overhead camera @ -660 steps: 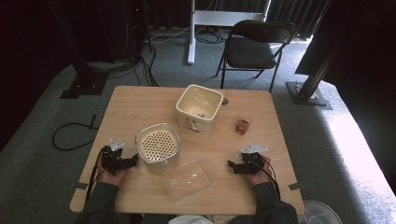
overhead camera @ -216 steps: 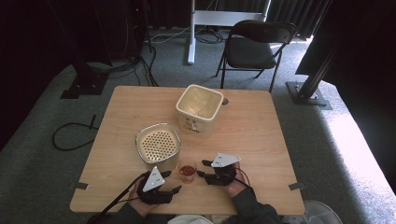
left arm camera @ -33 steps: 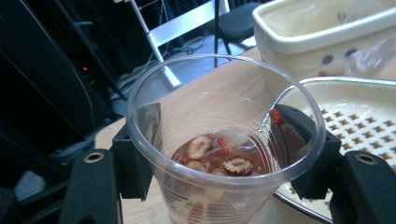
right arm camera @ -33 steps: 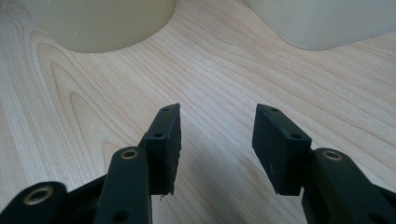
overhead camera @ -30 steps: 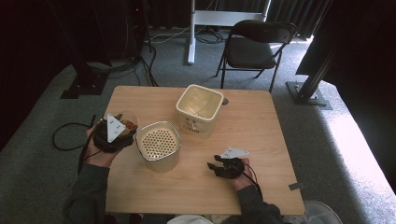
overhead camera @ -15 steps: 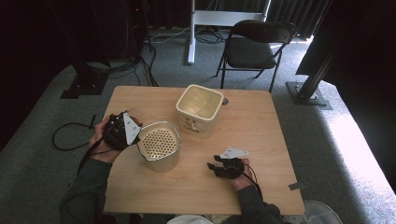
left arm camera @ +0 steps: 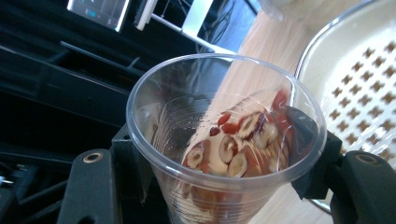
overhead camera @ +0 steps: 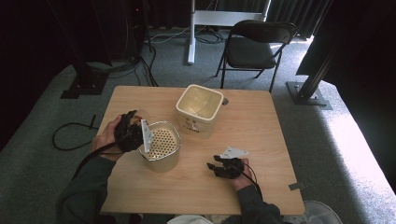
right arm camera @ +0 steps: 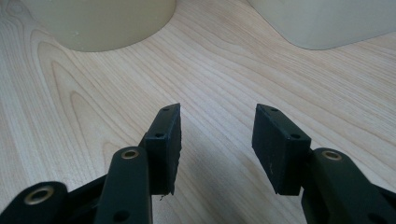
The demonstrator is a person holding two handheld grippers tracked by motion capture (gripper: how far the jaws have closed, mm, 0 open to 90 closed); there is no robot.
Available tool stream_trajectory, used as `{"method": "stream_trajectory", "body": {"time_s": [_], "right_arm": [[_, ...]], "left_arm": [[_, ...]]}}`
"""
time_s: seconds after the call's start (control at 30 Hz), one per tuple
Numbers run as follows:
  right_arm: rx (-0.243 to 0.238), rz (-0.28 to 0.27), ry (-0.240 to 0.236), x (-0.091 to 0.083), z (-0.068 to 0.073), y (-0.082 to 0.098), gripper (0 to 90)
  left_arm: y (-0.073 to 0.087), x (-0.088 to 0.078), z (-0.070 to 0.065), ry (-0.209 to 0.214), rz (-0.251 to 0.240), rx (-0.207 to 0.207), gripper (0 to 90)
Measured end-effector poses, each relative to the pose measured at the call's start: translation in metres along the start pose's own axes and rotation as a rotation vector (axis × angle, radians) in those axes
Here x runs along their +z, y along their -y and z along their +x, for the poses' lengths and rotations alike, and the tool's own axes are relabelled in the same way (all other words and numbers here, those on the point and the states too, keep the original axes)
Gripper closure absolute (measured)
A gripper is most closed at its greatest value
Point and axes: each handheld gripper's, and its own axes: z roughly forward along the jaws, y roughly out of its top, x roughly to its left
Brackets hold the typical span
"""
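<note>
Grey carpet surrounds a light wooden table (overhead camera: pixel 261 140), with a black folding chair (overhead camera: pixel 254 46) set behind it. Near the table's left edge, the left gripper (overhead camera: pixel 128 133) is clenched on a clear plastic cup (left arm camera: pixel 224 140); in the left gripper view the two black jaws are seen pressed against opposite sides of the cup's wall, just below its rim. The cup is held tilted, and sliced red-and-cream dried fruit pieces (left arm camera: pixel 238 144) are gathered against its lower side. Just beside the cup, on the side away from the table's edge, a cream perforated basket (overhead camera: pixel 161 144) is seen, its rim close to the cup's mouth; whether the two touch cannot be told. A cream square container (overhead camera: pixel 198 109) stands farther back, near the table's middle. The right gripper (overhead camera: pixel 224 167) is rested well apart from the cup, low over the bare wood at the near right, its jaws parted with nothing held between them.
</note>
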Motion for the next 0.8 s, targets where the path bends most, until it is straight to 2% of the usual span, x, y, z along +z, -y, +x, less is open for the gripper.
{"method": "stream_trajectory", "body": {"time_s": [0.03,0.07,0.1,0.13,0.17,0.2,0.27,0.3,0.47,0.63,0.8], "right_arm": [[-0.001,-0.001,-0.001,0.000,0.000,0.000,51.6],[-0.001,-0.001,-0.001,0.000,0.000,0.000,51.6],[-0.001,-0.001,-0.002,0.000,0.000,0.000,51.6],[-0.002,-0.001,-0.002,0.000,0.000,0.000,51.6],[-0.002,-0.001,-0.002,0.001,0.000,0.000,51.6],[-0.003,0.000,-0.002,0.001,0.000,0.000,51.6],[-0.003,0.000,-0.002,0.001,0.000,0.000,51.6],[-0.004,0.000,-0.003,0.001,0.000,0.000,51.6],[-0.004,0.000,-0.003,0.001,0.000,0.000,51.7],[-0.004,0.001,-0.004,0.001,0.000,0.000,51.7],[-0.004,0.000,-0.004,0.001,0.000,0.000,51.6]], "left_arm": [[-0.001,0.000,-0.001,-0.003,0.003,0.017,35.9],[-0.001,0.000,-0.001,-0.003,0.003,0.017,35.9],[-0.003,-0.001,-0.004,-0.012,0.012,0.056,35.9],[-0.004,-0.001,-0.005,-0.017,0.012,0.071,35.9],[-0.004,-0.001,-0.005,-0.017,0.012,0.071,35.9],[-0.005,-0.002,-0.008,-0.026,0.012,0.096,35.9],[-0.006,-0.002,-0.009,-0.023,0.010,0.101,35.9],[-0.007,-0.003,-0.011,-0.029,0.013,0.127,35.9],[-0.008,-0.002,-0.013,-0.040,0.029,0.183,35.8],[-0.011,-0.002,-0.015,-0.057,0.033,0.234,35.8],[-0.012,-0.002,-0.018,-0.058,0.031,0.249,35.7]]}}
